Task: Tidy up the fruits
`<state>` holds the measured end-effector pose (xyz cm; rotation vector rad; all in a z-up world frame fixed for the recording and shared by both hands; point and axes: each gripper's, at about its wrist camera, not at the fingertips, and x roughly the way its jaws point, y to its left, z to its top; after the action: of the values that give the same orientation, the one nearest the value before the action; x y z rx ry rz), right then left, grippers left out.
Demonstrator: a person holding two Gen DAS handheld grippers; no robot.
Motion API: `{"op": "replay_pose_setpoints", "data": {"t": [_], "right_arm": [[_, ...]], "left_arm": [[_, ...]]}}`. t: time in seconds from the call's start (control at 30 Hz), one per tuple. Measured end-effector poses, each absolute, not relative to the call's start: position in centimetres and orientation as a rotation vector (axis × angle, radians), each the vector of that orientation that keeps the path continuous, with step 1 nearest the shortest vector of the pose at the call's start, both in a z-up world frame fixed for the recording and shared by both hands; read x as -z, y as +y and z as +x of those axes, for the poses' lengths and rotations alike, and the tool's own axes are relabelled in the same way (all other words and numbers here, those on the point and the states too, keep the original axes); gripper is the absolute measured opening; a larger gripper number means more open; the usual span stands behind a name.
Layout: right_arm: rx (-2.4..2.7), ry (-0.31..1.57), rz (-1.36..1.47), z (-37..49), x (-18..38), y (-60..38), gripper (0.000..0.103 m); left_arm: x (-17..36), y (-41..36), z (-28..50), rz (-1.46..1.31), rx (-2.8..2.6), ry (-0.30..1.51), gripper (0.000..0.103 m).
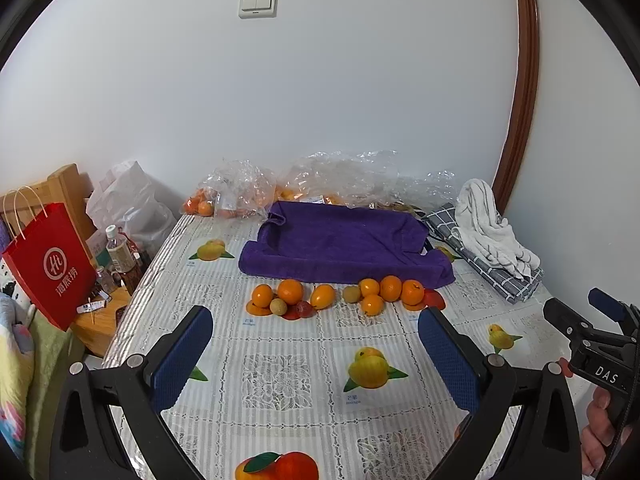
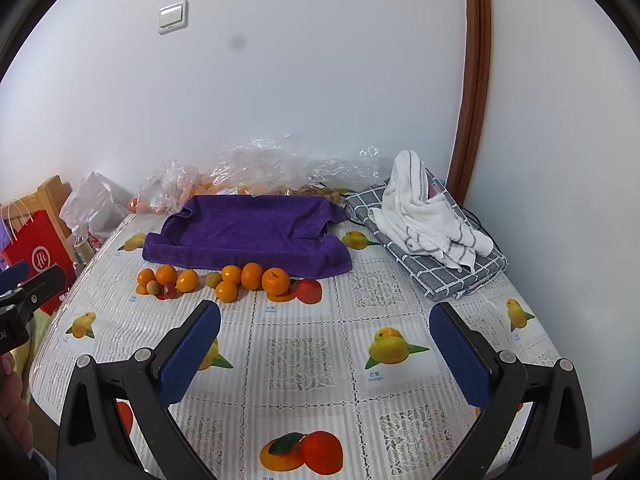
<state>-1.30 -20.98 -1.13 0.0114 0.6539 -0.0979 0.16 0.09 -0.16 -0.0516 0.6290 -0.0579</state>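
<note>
Orange fruit lies in a loose row along the near edge of the purple towel (image 1: 344, 246), and that row is what I have to sort; both my grippers hang back over the tablecloth (image 1: 288, 344), well short of it. Going from the left: my left gripper (image 1: 316, 364) is spread wide with nothing between its blue pads, and the left cluster of fruit (image 1: 290, 298) ahead of it packs oranges against a pale round fruit and a small dark red one. I judge that a wide reach into that knot would nudge neighbours, and round fruit on a slick cloth will roll, perhaps off the left side toward the red bag (image 1: 50, 264) and bottles (image 1: 120, 258). Next comes the right cluster (image 2: 250, 278), again touching one another, with one orange (image 2: 275, 281) sitting on a printed picture; printed oranges and mangoes on the cloth could fool me into closing on flat pattern. My right gripper (image 2: 326, 354) is likewise splayed and empty. Small soft fruit may bruise if I squeeze hard, or slip if I catch them off-centre. Farthest right, the striped towel (image 2: 428, 216) on the checked cloth (image 2: 448, 276) could snag a finger if I swing wide.
</note>
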Motion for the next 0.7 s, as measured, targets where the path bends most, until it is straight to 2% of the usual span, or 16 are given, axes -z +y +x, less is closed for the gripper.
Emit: {"op": "replay_pose_setpoints", "data": {"t": [0.7], "right_arm": [[0.094,0.649,0.022,-1.18,1.56,-21.04,0.103]], "left_arm": [[0.34,-0.34,-0.08,-0.049,0.077,0.633,0.103]]}}
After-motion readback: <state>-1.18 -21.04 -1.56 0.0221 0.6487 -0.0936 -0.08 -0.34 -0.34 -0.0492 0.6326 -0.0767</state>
